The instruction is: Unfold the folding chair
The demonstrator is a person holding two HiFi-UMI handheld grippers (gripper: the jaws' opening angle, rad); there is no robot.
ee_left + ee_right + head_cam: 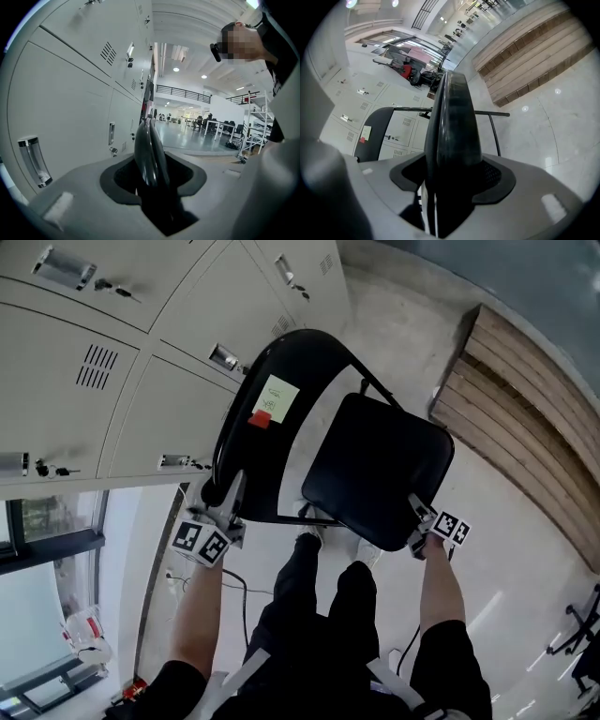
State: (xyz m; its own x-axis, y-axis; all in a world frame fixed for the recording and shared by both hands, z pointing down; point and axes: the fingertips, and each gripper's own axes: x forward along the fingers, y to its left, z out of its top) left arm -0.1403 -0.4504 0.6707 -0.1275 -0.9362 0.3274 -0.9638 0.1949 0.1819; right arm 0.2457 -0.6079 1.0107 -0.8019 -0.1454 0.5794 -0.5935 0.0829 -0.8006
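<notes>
While the person stands over it, the black folding chair sits on the pale floor just ahead of their shoes, close to a bank of grey lockers. Its backrest leans toward the lockers and carries a yellow-green sticky note with a small red tag just below it. Its seat angles out from the backrest on the side away from the lockers, with its broad face turned up toward the head camera.

At the head view's left, the left gripper has its jaws clamped on the near edge of the backrest. In the left gripper view that dark rim runs edge-on through the slot between the jaws, with the lockers to one side and an open hall beyond.

On the other side, the right gripper has its jaws set wide and clamped on the near corner of the seat. The right gripper view shows the thick black seat edge filling the gap between the jaws, with the chair's thin tube frame and the backrest behind it.

A slatted wooden platform lies on the floor well apart from the chair, past the seat.
</notes>
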